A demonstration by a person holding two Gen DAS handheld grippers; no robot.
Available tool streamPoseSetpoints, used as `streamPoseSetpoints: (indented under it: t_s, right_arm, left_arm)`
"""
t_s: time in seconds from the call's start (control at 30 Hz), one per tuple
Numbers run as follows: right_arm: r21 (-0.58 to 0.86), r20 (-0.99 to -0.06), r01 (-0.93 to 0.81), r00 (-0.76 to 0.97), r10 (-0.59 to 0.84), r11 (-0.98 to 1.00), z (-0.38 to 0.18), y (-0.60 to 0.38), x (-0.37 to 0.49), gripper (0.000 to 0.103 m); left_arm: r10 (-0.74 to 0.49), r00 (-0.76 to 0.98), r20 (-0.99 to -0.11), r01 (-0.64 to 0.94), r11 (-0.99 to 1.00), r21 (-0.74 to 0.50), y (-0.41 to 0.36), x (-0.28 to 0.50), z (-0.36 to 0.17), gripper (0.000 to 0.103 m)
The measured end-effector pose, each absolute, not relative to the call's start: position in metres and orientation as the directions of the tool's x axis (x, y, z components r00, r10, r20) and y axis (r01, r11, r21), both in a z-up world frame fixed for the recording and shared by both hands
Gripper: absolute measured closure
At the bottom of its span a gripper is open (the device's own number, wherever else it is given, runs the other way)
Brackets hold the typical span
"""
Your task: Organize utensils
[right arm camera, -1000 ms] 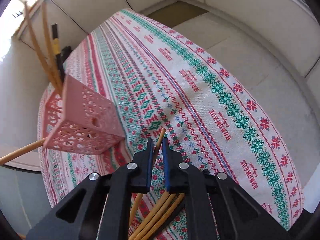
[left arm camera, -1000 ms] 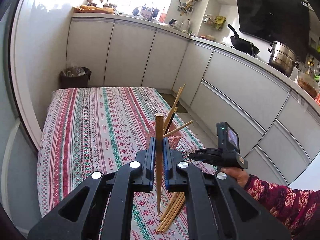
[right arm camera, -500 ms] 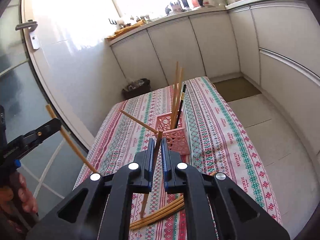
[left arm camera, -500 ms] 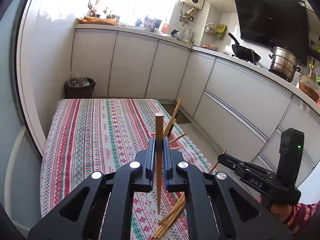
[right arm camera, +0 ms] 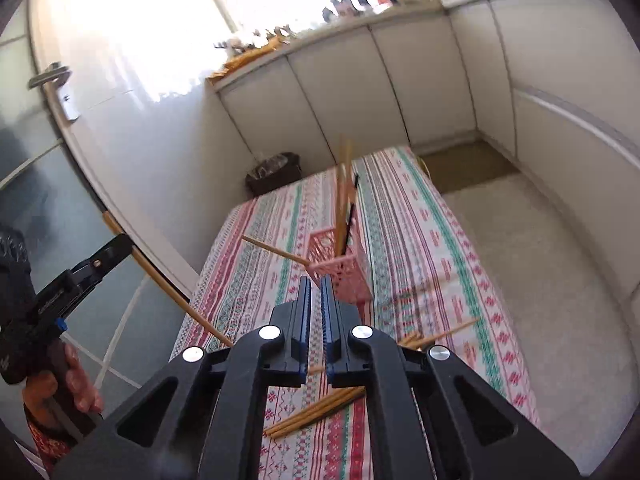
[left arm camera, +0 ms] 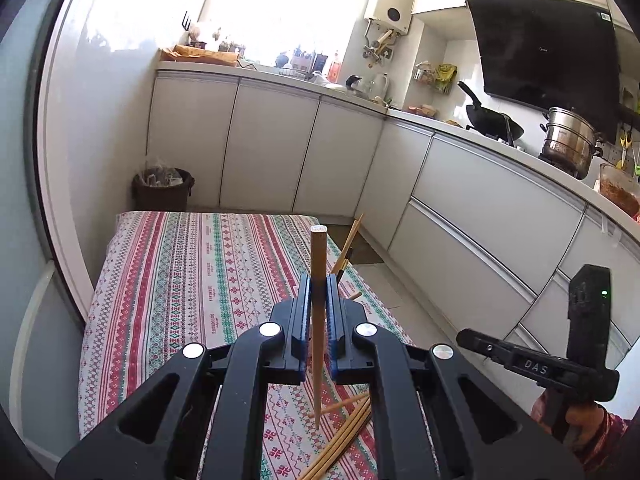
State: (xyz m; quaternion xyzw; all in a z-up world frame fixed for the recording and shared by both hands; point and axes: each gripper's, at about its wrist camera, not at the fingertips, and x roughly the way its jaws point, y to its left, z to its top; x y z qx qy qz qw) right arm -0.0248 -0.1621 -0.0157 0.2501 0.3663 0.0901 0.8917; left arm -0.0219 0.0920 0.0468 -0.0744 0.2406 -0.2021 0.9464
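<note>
The left gripper [left arm camera: 318, 298] has its jaws clamped on 1 wooden chopstick [left arm camera: 319, 272], held nearly upright above the table [left arm camera: 168, 280], its tip hanging over the striped cloth. The right gripper [right arm camera: 315, 294] hovers with its jaws close together, a narrow gap between them and nothing in it. Beyond it a pink basket [right arm camera: 344, 272] stands on the table with several chopsticks upright inside and 1 poking out sideways. A loose bundle of chopsticks [right arm camera: 316, 412] lies flat on the cloth near the table's front edge, well apart from the basket.
</note>
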Motion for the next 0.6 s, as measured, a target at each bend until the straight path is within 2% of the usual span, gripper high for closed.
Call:
streamPoseSetpoints:
  t_s: [0.03,0.07,0.1,0.27,0.37,0.5,0.6]
  right_arm:
    - [0.554,-0.651,0.091,0.667,0.362,0.828,-0.031,-0.173,-0.017,0.084]
    - [0.585,-0.698,0.163,0.601,0.39,0.795,-0.05,-0.183,-0.006,0.058]
    - [0.595,-0.741,0.232,0.53,0.413,0.77,-0.068,-0.191,0.006,0.049]
    - [0.488,-0.863,0.462,0.379,0.333,0.741,-0.12,-0.225,0.045,0.047]
    - [0.523,-0.852,0.568,0.36,0.38,0.636,-0.143,-0.239,0.057,0.047]
    - [0.501,-0.865,0.63,0.352,0.357,0.593,-0.149,-0.241,0.084,0.048]
    - [0.415,-0.908,0.676,0.272,0.317,0.609,-0.158,-0.236,0.11,0.057]
  left_arm:
    - [-0.419,0.801,-0.428,0.347,0.907,-0.238,0.092,-0.022,0.046,0.097]
    - [-0.421,0.799,-0.43,0.349,0.906,-0.239,0.092,-0.023,0.045,0.097]
    - [-0.421,0.799,-0.429,0.349,0.906,-0.239,0.091,-0.023,0.045,0.097]
    - [-0.433,0.798,-0.42,0.361,0.9,-0.244,0.093,-0.025,0.046,0.097]
    - [-0.441,0.793,-0.421,0.365,0.896,-0.252,0.096,-0.023,0.044,0.097]
    - [-0.444,0.789,-0.426,0.356,0.894,-0.273,0.105,-0.02,0.041,0.097]
    - [-0.439,0.788,-0.432,0.346,0.896,-0.279,0.11,-0.018,0.04,0.097]
